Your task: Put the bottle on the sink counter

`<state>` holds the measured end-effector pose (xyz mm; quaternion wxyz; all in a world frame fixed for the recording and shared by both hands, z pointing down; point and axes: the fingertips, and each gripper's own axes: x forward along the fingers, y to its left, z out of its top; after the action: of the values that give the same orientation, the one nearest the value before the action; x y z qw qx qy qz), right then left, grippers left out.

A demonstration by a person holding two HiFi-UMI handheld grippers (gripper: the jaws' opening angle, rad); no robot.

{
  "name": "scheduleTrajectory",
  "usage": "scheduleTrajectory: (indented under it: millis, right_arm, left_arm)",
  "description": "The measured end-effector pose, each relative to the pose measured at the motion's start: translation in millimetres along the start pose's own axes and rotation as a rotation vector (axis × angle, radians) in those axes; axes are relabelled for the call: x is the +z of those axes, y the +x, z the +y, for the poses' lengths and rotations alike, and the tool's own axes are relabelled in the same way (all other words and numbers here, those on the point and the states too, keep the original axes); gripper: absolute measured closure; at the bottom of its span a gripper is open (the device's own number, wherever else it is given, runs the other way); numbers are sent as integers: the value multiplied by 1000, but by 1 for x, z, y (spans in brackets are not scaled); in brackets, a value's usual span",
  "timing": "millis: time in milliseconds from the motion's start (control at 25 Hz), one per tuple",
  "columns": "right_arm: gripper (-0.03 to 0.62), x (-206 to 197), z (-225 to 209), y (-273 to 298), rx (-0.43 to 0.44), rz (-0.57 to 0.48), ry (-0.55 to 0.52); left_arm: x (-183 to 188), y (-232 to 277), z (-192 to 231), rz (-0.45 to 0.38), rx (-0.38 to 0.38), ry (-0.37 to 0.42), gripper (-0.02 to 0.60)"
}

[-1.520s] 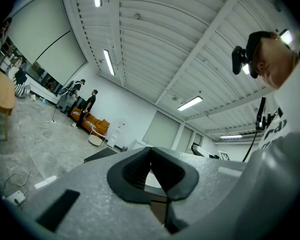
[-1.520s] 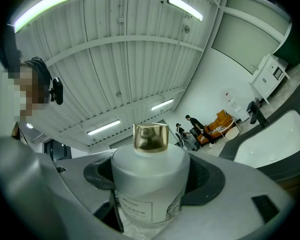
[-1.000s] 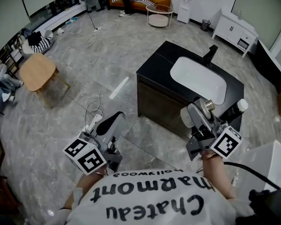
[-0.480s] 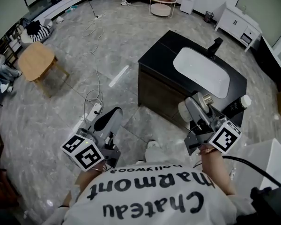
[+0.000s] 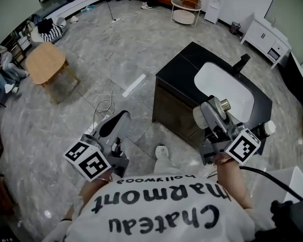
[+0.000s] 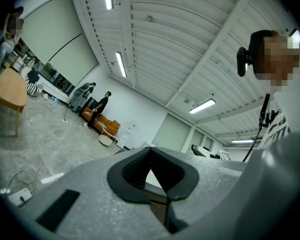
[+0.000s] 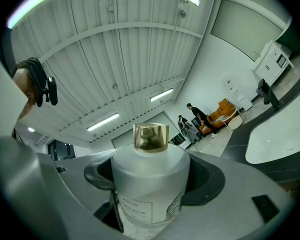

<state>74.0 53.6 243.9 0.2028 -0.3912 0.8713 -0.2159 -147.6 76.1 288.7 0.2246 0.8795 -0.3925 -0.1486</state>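
Observation:
A frosted white bottle (image 7: 149, 184) with a gold cap (image 7: 151, 136) stands between the jaws of my right gripper (image 7: 150, 194), which is shut on it. In the head view the right gripper (image 5: 210, 116) holds the bottle (image 5: 201, 117) just off the near edge of the black sink counter (image 5: 177, 74), gold cap (image 5: 223, 105) towards the white basin (image 5: 224, 87). A black faucet (image 5: 241, 63) stands behind the basin. My left gripper (image 5: 113, 129) hangs over the floor at the left, shut with nothing in it; in its own view the left gripper (image 6: 150, 171) has its pads pressed together.
A dark bottle with a white cap (image 5: 265, 130) stands at the counter's right end. A round wooden table (image 5: 43, 62) is at far left, with cables (image 5: 108, 102) and a power strip on the floor between. A white cabinet (image 5: 267, 37) and sofa stand at the back.
The counter has drawn a little nearer in the head view and a shoe now shows below it. Both grippers keep their places, the right still holding the bottle.

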Motion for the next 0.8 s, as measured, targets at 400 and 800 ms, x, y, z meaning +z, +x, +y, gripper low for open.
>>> scheduleTrajectory:
  millis: [400,800]
  right_arm:
    - [253,33,-56,55,38,15,9]
    - [253,67,-121,103,53,41,-14]
  left_arm:
    - [23,70,28,-12,25,18,566]
    - [36,156,53,-22,20,23,566]
